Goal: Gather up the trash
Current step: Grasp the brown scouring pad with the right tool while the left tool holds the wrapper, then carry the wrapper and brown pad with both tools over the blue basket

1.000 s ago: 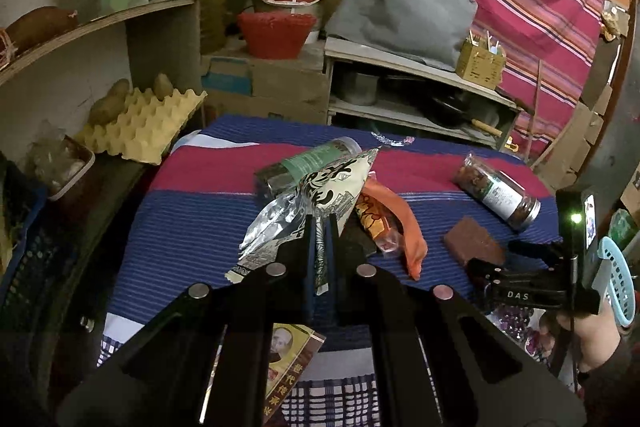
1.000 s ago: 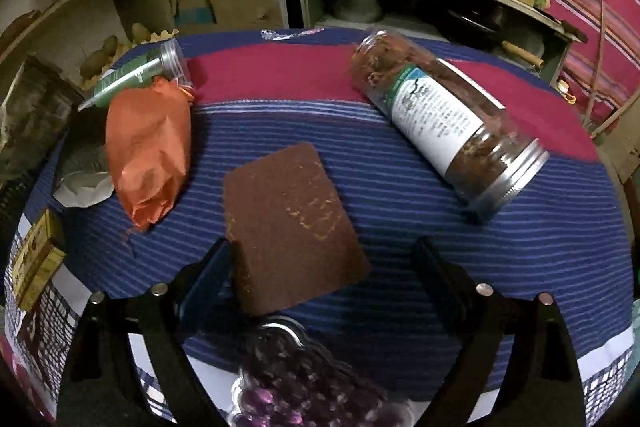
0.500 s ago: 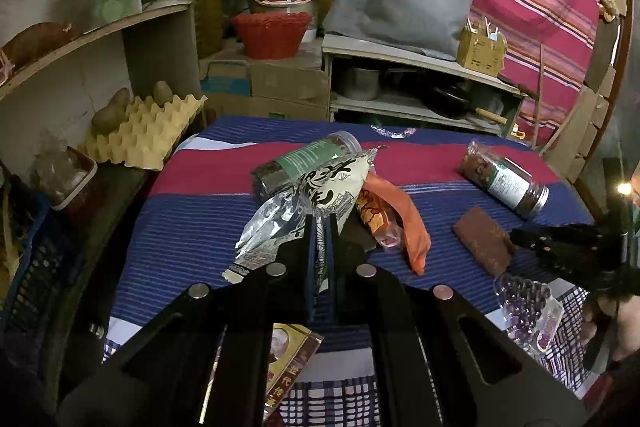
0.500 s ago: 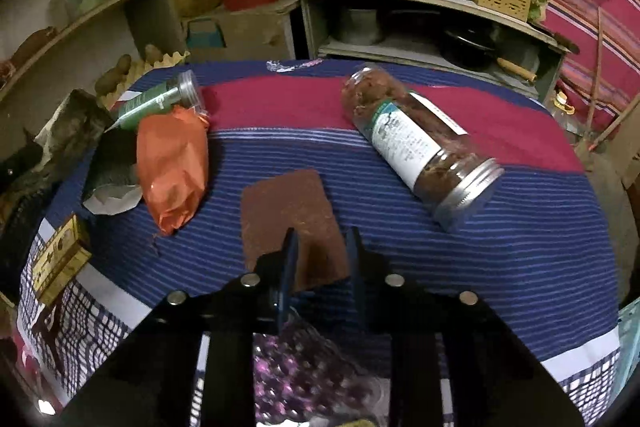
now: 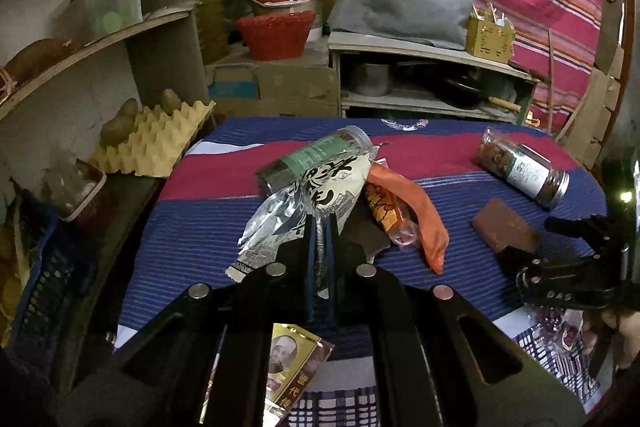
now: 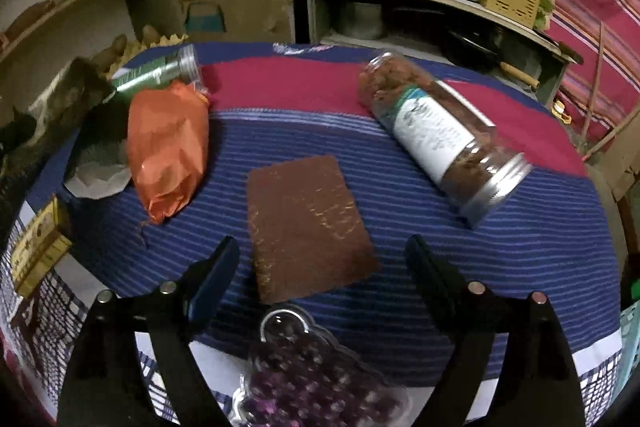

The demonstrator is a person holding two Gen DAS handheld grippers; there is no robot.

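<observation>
My left gripper [image 5: 320,223] is shut on a silver and cream foil wrapper [image 5: 320,183], which hangs above the striped tablecloth [image 5: 192,227]. An orange bag [image 6: 168,143] lies right of the wrapper. My right gripper [image 6: 322,259] has its jaws opening, wide apart and low over the cloth. A flat brown slab [image 6: 308,223] lies between and just ahead of the fingertips, and neither pad touches it. The left wrist view shows the slab [image 5: 504,227] at the right, with the right gripper beside it.
A green-labelled jar [image 6: 156,73] and a clear jar of brown bits [image 6: 440,131] lie on their sides on the cloth. A packet of purple beads [image 6: 304,367] and a yellow packet [image 5: 288,367] sit near the front edge. Shelves, a red basket [image 5: 276,35] and a bucket stand behind.
The right gripper's jaws were apart a second ago, together half a second ago, and are apart again around the brown slab. The left gripper still holds the wrapper in much the same place.
</observation>
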